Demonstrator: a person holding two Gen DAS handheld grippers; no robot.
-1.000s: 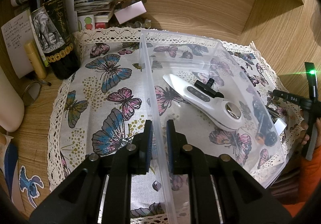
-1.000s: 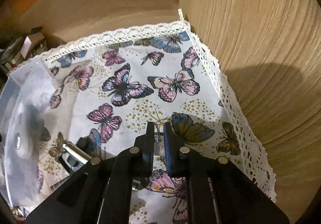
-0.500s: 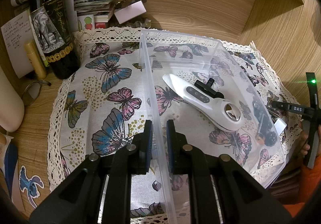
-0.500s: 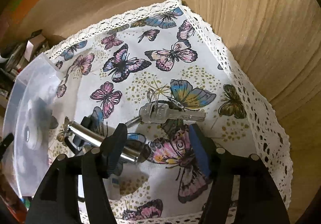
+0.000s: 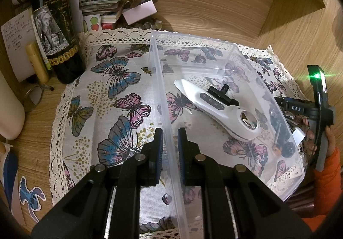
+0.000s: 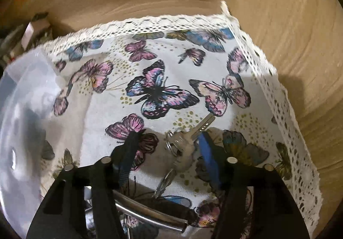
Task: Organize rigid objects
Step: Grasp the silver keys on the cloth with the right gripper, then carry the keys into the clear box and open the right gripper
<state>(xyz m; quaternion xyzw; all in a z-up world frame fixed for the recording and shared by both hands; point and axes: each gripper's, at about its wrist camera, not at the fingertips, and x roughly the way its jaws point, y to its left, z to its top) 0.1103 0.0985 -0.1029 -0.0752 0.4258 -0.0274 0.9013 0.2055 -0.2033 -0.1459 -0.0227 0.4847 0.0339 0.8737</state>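
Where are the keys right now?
In the right wrist view the keys lie on the butterfly cloth, between the closing right tongs, not yet pinched, just beyond a shiny metal bar and right of the clear plastic box.

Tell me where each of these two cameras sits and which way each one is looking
Left wrist: on the left tongs, looking forward and down at the clear bin they clamp by its wall; own fingers, plus the other hand and orange sleeve, show.
Right wrist: on the right tongs, looking down at the keys, which lie between their closing jaws; only own fingers show.
Shared: the butterfly cloth and the clear bin.
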